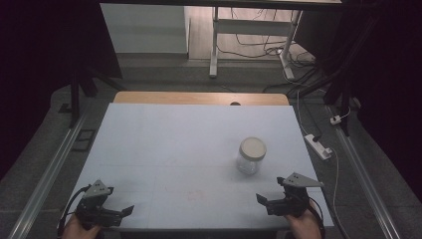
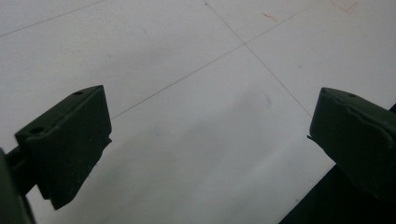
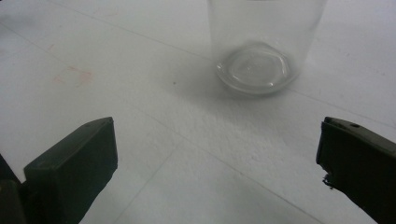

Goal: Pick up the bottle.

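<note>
while the right claw (image 1: 271,199) rests low at the bench's (image 1: 174,144) near right corner with its jaws spread wide and empty, the clear lidded jar (image 1: 251,155) stands upright just beyond it, apart. the left claw (image 1: 119,211) sits at the near left edge, likewise spread and empty.

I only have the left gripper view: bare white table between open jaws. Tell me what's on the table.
Observer: One clear jar with a pale lid stands upright on the table's right half.
Operator: Report which claw is nearer it.
Observer: The right claw; the jar stands just beyond it, untouched.
Operator: Give me that claw's state.
Observer: Its jaws stand wide apart in the right gripper view, the jar's base ahead between them.
</note>
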{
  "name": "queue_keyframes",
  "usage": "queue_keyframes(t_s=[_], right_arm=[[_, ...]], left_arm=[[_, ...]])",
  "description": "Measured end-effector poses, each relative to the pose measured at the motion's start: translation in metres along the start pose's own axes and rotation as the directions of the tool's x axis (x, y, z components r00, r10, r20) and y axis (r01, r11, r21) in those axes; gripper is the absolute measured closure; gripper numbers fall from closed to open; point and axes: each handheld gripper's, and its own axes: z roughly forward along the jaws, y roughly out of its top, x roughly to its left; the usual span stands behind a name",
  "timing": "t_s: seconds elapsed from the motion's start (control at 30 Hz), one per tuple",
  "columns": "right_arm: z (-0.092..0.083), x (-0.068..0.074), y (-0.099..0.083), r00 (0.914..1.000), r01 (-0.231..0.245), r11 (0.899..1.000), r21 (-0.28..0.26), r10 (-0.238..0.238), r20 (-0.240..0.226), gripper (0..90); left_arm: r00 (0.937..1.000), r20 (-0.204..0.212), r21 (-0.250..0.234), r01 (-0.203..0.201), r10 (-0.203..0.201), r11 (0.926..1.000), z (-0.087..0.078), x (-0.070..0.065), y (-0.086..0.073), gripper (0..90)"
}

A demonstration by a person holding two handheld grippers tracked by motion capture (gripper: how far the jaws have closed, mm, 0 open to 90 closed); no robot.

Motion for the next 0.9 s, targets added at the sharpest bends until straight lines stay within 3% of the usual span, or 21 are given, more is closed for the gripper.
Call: queue_keyframes(t_s=[0.37,0.6,0.9], right_arm=[[0.013,0.001,0.007,0.9999,-0.01,1.0,0.025,0.01,-0.014,0.0],[0.021,-0.001,0.014,0.9997,0.014,0.999,0.043,-0.014,0.018,0.0],[0.038,-0.009,0.021,0.9991,-0.002,0.997,0.075,-0.001,0.044,0.0]], left_arm=[[1.0,0.007,0.006,0.002,-0.002,1.0,0.0,0.001,0.0,0.2],[0.9999,0.012,0.009,0.006,-0.006,0.9999,0.001,0.002,0.001,0.3],[0.9999,0.015,0.013,0.006,-0.006,0.9999,0.001,0.002,0.001,0.3]])
